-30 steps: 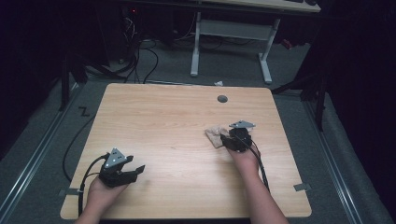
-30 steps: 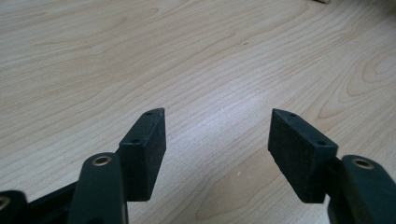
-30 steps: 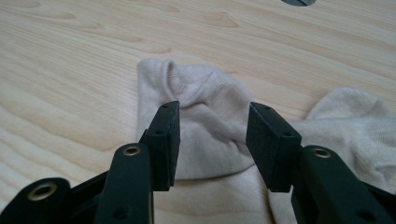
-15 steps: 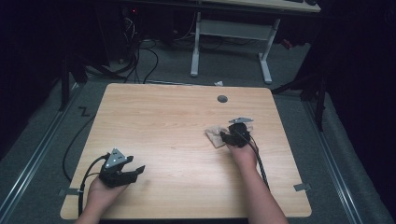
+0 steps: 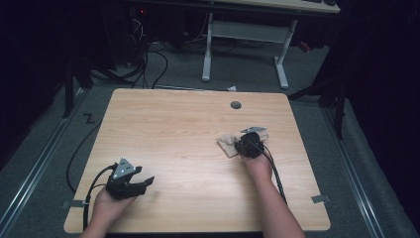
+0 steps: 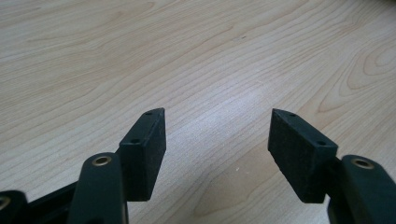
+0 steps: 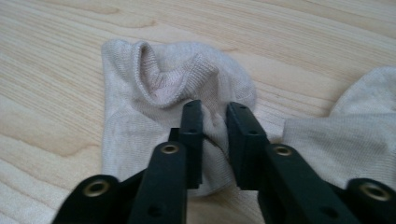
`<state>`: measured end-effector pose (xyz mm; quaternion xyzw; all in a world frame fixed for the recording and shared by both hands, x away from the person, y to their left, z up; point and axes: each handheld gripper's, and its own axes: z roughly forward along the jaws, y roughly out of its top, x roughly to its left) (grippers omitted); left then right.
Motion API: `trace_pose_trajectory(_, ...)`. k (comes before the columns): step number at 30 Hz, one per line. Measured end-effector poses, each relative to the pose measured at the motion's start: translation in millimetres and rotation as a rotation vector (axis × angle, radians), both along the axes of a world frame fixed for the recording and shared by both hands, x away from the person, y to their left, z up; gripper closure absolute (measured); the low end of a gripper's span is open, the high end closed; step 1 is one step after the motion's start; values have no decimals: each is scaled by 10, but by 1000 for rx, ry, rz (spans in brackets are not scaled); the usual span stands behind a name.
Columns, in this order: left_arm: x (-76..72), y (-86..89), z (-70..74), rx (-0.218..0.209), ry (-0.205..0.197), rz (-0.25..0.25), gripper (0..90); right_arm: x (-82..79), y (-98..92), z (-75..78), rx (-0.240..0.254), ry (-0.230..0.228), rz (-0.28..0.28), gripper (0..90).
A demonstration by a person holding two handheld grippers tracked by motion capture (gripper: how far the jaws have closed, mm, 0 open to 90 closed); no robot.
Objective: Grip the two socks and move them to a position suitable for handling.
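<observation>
Right tongs point(image 7: 215, 135), jaws just closing, pinch a fold of the beige sock point(image 7: 154, 107) lying at three o'clock on the table point(image 5: 188, 129) (second sock point(image 7: 345, 140) beside). Left tongs point(image 6: 217, 140) gape, empty, at seven o'clock.

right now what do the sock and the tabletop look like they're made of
Sock: soft knit fabric, likely cotton blend; ribbed cuff, fine loops, matte beige. Tabletop: light wood-look surface, probably laminate; printed-looking grain, smooth with a faint sheen.

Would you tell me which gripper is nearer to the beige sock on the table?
The right gripper: its jaws pinch a fold of the beige sock. The left gripper rests open at the table's near left corner, far away.
</observation>
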<state>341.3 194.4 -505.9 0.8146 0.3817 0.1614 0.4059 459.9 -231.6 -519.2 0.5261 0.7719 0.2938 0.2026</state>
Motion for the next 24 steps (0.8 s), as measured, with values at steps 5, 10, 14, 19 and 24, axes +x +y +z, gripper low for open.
trace_pose_trajectory(5,0,1,0,-1,-1,1,375,-35,57,17,-24,-21,19,827)
trace_pose_trajectory(10,6,13,5,0,2,0,375,-134,87,174,-1,-88,35,827)
trace_pose_trajectory(14,9,15,3,-2,2,0,375,-276,124,314,5,-148,50,828)
trace_pose_trajectory(19,10,19,5,-12,-1,5,376,-547,173,397,28,-201,67,831)
trace_pose_trajectory(24,3,8,8,-17,-3,-1,379,-787,150,437,98,-242,72,831)
